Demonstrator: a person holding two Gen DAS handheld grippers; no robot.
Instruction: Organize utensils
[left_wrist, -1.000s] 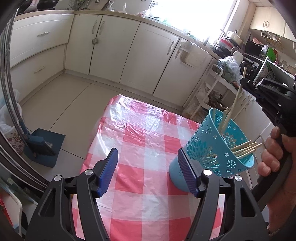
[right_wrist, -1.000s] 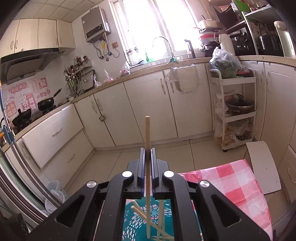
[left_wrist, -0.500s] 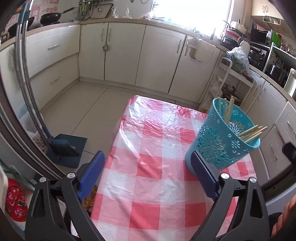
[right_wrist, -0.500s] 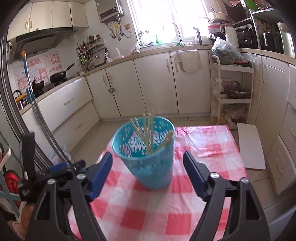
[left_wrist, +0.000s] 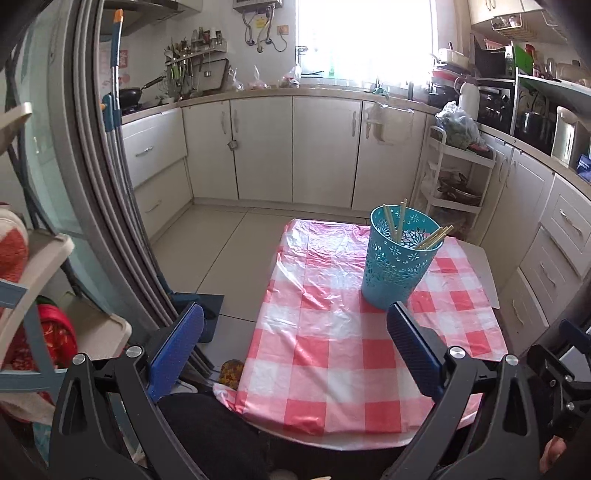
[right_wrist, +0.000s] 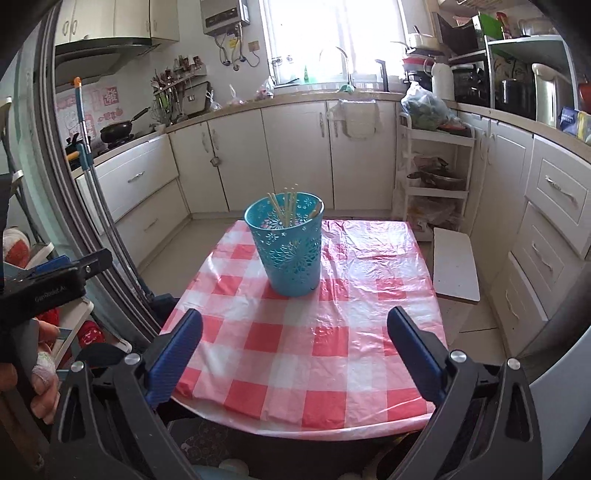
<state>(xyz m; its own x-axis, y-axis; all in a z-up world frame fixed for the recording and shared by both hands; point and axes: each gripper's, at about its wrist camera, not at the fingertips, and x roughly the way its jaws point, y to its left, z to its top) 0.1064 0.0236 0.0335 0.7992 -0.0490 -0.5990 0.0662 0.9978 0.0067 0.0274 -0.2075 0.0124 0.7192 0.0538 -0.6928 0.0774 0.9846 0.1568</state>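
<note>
Left wrist view showed the table (left_wrist: 325, 354) w/ its pink-checked cloth, the teal holder (left_wrist: 397, 266) upright near its far edge, chopsticks (left_wrist: 400, 221) leaning inside. Left gripper (left_wrist: 295, 350) gaped wide, empty. Right gripper (right_wrist: 295, 354) was opening, nothing between its 2 pads.

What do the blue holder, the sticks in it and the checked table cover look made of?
Blue holder: likely moulded plastic, matte, with cut-out flower holes. Chopsticks: pale, plain, probably wood or bamboo. Table cover: thin glossy plastic sheet, wrinkled and shiny.
</note>
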